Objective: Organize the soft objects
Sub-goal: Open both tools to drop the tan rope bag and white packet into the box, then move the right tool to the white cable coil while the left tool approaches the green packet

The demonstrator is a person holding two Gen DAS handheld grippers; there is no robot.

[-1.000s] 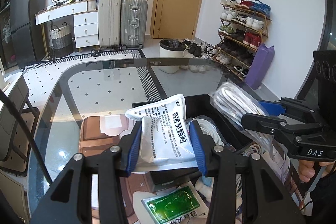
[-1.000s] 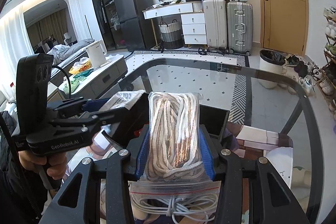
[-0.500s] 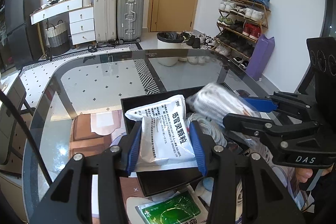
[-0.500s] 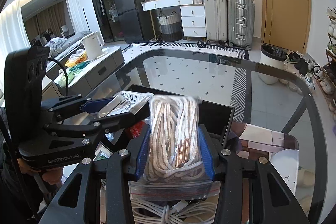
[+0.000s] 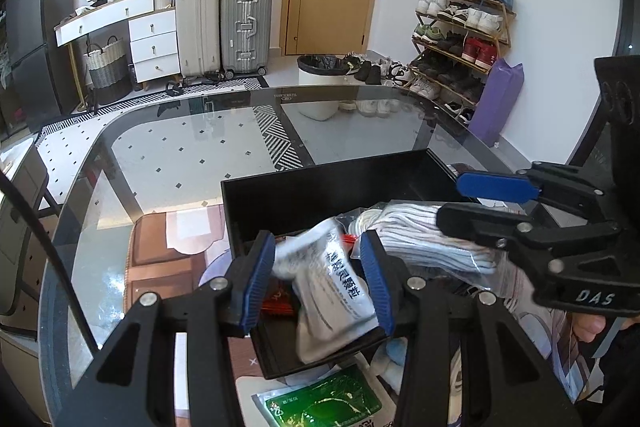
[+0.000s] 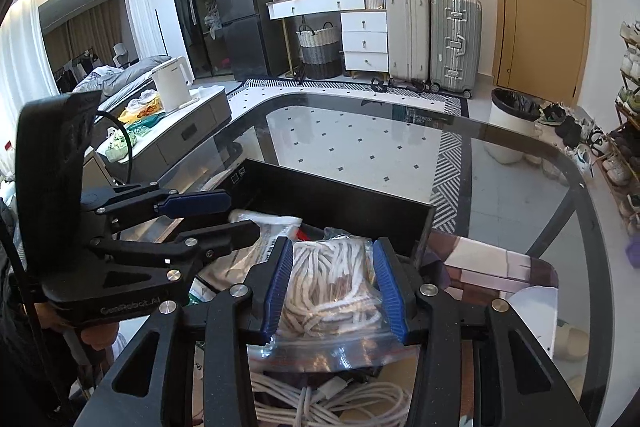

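Note:
In the left wrist view my left gripper (image 5: pixel 318 247) is shut on a white sachet (image 5: pixel 336 279) with dark print. The sachet slants down into an open black box (image 5: pixel 320 179) and is blurred. My right gripper (image 5: pixel 456 205) reaches in from the right. It is shut on a clear zip bag of coiled white cord (image 5: pixel 420 239) that touches the sachet's right side. In the right wrist view the bag of cord (image 6: pixel 332 287) sits squeezed between the blue pads of my right gripper (image 6: pixel 333 251), over the black box (image 6: pixel 340 199). My left gripper (image 6: pixel 244 213) and the sachet (image 6: pixel 272 223) are just to its left.
The box stands near the front edge of a glass table (image 5: pixel 180 155). A green sachet (image 5: pixel 320 403) and loose white cables (image 6: pixel 332 399) lie in front of it, and a red packet (image 5: pixel 276 303) lies inside. A person's hands (image 5: pixel 588 325) hold both grippers.
The sachet stood upright between the left pads and now slants over into the box. The bag of cord, which rose high above the right pads, now lies lower and further into the box.

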